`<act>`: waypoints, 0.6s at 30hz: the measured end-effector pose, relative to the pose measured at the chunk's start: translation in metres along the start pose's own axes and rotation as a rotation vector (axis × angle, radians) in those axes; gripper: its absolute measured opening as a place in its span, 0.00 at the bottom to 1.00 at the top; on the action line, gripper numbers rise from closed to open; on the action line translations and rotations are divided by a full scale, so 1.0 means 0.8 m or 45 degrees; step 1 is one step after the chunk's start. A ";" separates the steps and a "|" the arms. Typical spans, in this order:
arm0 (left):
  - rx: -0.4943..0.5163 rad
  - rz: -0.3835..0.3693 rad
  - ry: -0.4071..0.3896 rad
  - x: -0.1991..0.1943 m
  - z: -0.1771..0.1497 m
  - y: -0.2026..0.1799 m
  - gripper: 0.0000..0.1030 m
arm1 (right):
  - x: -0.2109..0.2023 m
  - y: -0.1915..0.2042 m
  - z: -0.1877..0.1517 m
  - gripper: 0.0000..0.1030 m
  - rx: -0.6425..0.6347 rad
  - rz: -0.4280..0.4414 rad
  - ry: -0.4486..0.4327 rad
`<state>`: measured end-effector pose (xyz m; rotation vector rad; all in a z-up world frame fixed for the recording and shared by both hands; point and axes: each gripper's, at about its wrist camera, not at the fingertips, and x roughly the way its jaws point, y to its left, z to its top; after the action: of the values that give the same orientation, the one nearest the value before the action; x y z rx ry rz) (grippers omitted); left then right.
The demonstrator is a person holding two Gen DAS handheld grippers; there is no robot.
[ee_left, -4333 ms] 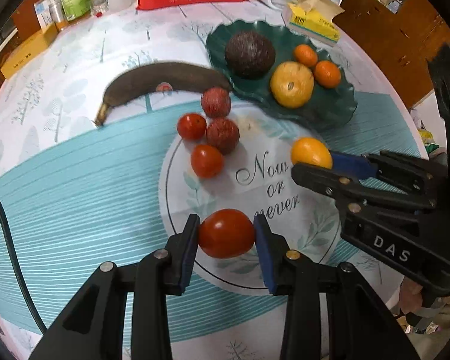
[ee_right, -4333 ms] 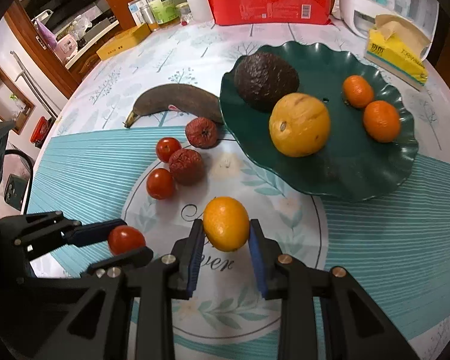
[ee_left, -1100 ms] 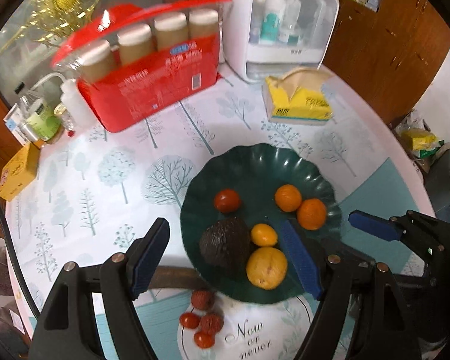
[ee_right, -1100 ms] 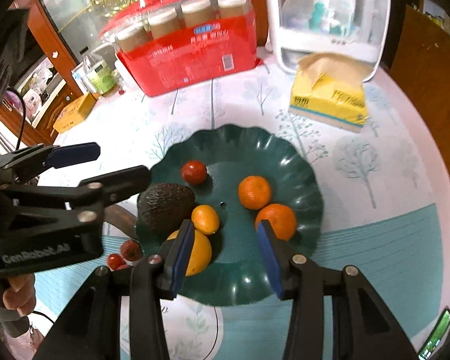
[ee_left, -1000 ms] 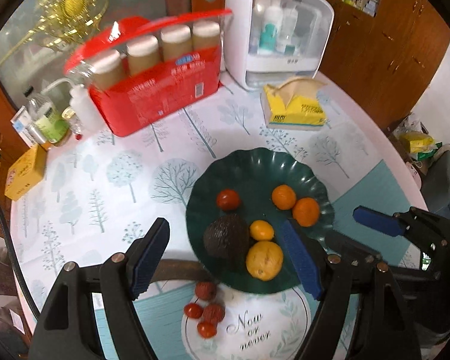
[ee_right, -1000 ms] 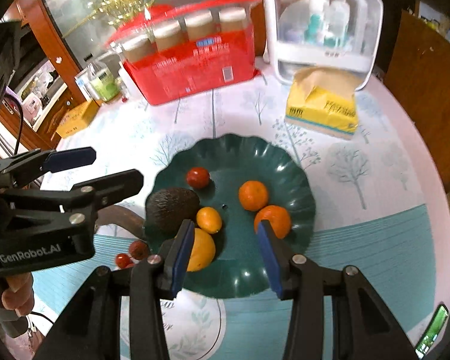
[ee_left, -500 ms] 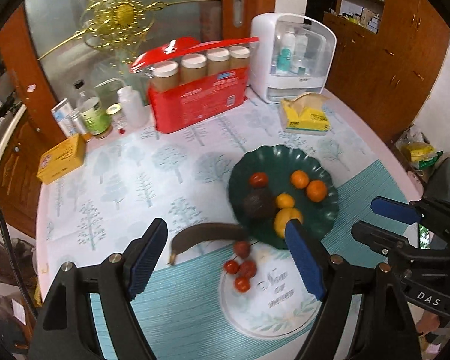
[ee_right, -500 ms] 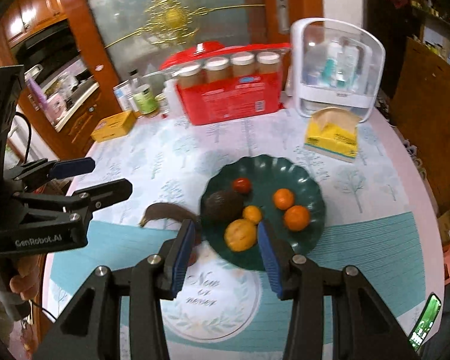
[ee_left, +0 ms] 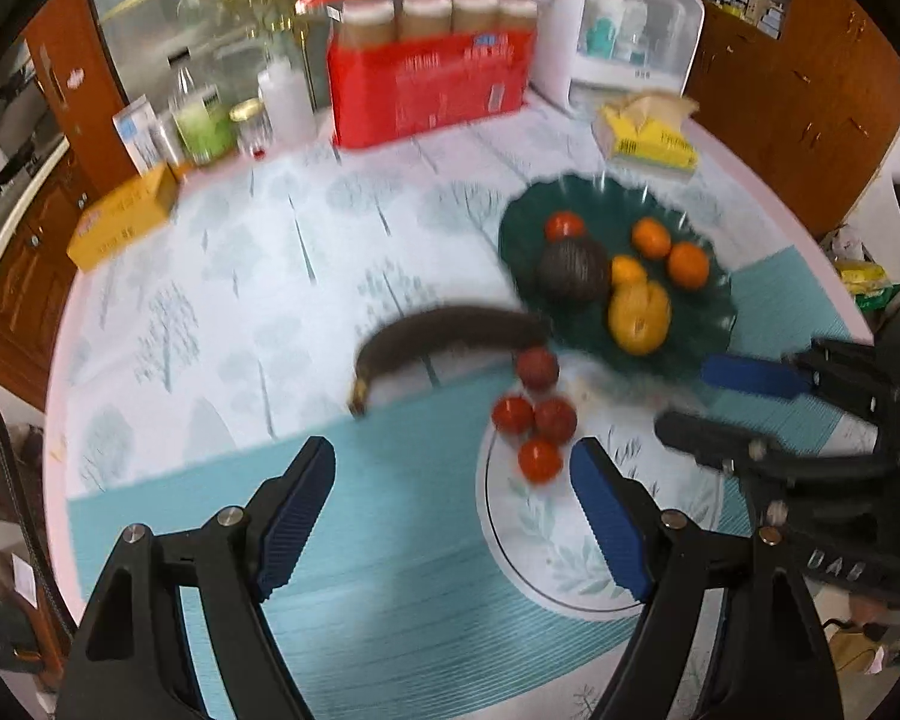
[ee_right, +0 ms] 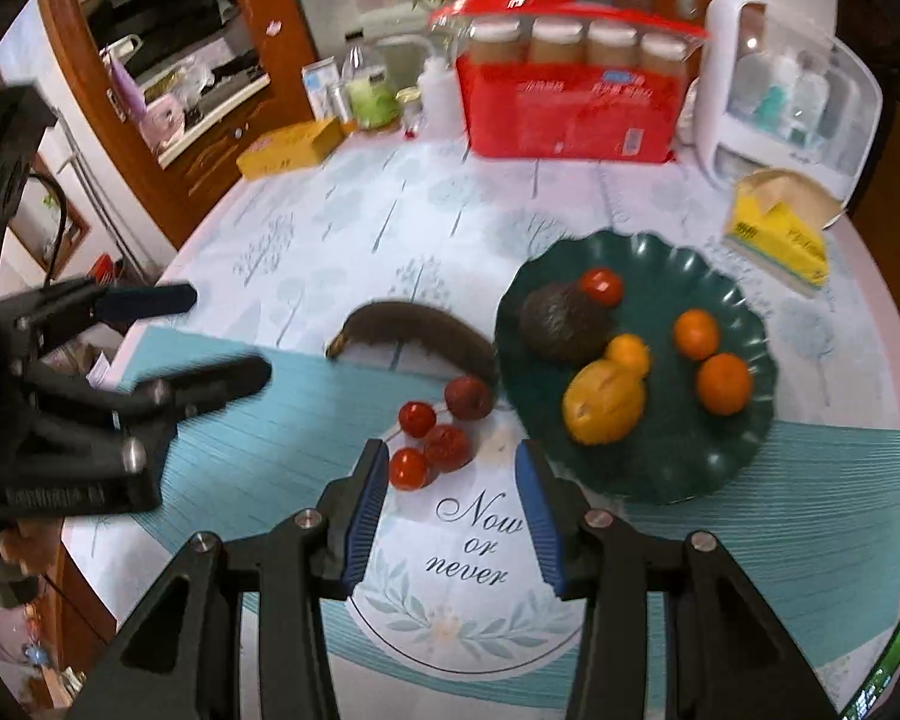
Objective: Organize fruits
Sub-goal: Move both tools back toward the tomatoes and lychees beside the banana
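A dark green scalloped plate (ee_right: pixel 678 462) (ee_left: pixel 699 339) holds an avocado (ee_right: pixel 555 321), a tomato (ee_right: pixel 600 287), a yellow fruit (ee_right: pixel 603 401) and three oranges. Left of it on the table lie a blackened banana (ee_right: pixel 414 330) (ee_left: pixel 450 330) and a cluster of small red fruits (ee_right: pixel 435 438) (ee_left: pixel 534 420). My right gripper (ee_right: pixel 453 510) is open and empty, hovering just in front of that cluster. My left gripper (ee_left: pixel 450 510) is open wide and empty, with the cluster near its right finger. Each gripper shows in the other's view: left gripper (ee_right: pixel 210 336), right gripper (ee_left: pixel 711 405).
At the back of the table stand a red pack of jars (ee_right: pixel 570 102), a white dispenser box (ee_right: pixel 792 102), a yellow tissue pack (ee_right: pixel 777 234), bottles (ee_right: pixel 372 96) and a yellow box (ee_right: pixel 288 147). A round "Now or never" mat (ee_right: pixel 474 534) lies under my right gripper.
The tomato and small orange held earlier now lie on the plate. Both grippers have pulled back from the plate and come down toward the small red fruits; the view is blurred by motion.
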<state>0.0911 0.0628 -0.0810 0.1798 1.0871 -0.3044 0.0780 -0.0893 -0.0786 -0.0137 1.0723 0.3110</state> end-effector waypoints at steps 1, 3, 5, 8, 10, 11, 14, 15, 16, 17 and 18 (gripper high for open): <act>0.001 0.000 0.011 0.011 -0.010 -0.004 0.77 | 0.008 0.000 -0.002 0.43 0.002 0.010 0.012; 0.006 0.000 0.039 0.031 -0.028 -0.011 0.77 | 0.024 -0.004 -0.006 0.43 0.017 0.036 0.041; 0.014 -0.002 0.055 0.049 -0.042 -0.018 0.77 | 0.041 -0.008 -0.008 0.43 0.039 0.052 0.068; 0.016 0.018 0.076 0.072 -0.055 -0.027 0.77 | 0.067 -0.015 -0.011 0.43 0.092 0.085 0.109; -0.003 0.014 0.070 0.082 -0.060 -0.029 0.77 | 0.084 -0.019 -0.013 0.43 0.129 0.111 0.135; -0.016 0.008 0.067 0.086 -0.061 -0.029 0.77 | 0.092 -0.022 -0.013 0.43 0.148 0.123 0.149; -0.062 -0.012 0.074 0.097 -0.060 -0.027 0.77 | 0.115 -0.028 -0.012 0.42 0.198 0.154 0.186; -0.077 -0.018 0.077 0.101 -0.059 -0.026 0.77 | 0.122 -0.029 -0.011 0.42 0.214 0.164 0.194; -0.089 -0.021 0.078 0.103 -0.059 -0.025 0.77 | 0.128 -0.030 -0.011 0.42 0.228 0.173 0.203; -0.099 -0.025 0.079 0.105 -0.057 -0.025 0.77 | 0.132 -0.031 -0.010 0.41 0.234 0.176 0.207; -0.111 -0.029 0.080 0.107 -0.056 -0.024 0.77 | 0.135 -0.032 -0.009 0.41 0.242 0.187 0.201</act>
<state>0.0839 0.0449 -0.1772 0.0999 1.1633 -0.2729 0.1256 -0.0887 -0.1793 0.2144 1.2588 0.3431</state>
